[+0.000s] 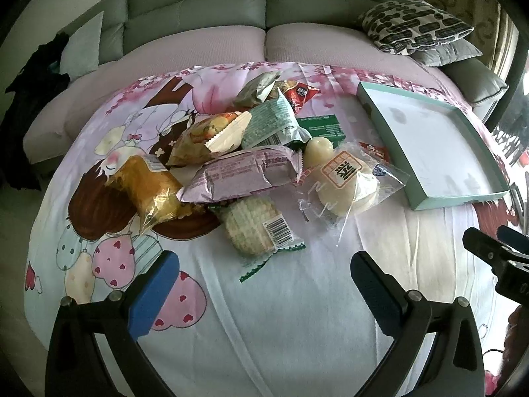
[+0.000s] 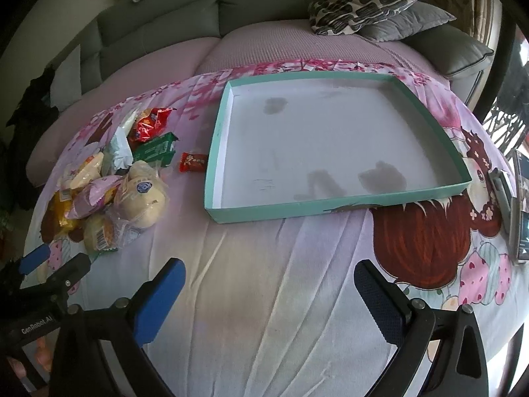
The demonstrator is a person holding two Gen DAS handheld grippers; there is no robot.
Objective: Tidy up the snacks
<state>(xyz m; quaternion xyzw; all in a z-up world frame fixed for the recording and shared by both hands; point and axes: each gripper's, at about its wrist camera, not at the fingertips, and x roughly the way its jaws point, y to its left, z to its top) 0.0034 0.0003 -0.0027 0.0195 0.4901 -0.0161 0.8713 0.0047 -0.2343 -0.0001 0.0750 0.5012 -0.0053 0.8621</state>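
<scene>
A heap of wrapped snacks point(image 1: 238, 162) lies on a cartoon-print cloth: a purple packet point(image 1: 241, 175), a golden cake point(image 1: 148, 192), a waffle-like biscuit point(image 1: 254, 225), a white bun in clear wrap point(image 1: 347, 182), green and red packets behind. The heap also shows at the left of the right wrist view point(image 2: 112, 185). A shallow teal box point(image 2: 211, 152) with a white floor stands empty to the right of the heap, also in the left wrist view point(image 1: 459, 198). My left gripper point(image 1: 264, 284) is open and empty, just short of the biscuit. My right gripper point(image 2: 267, 291) is open and empty, in front of the box.
A small red candy point(image 2: 191, 162) lies between the heap and the box. A grey sofa point(image 1: 198, 10) with patterned cushions point(image 2: 367, 0) stands behind. Dark clothing point(image 1: 29, 99) hangs at the left. Flat devices point(image 2: 515, 218) lie at the cloth's right edge.
</scene>
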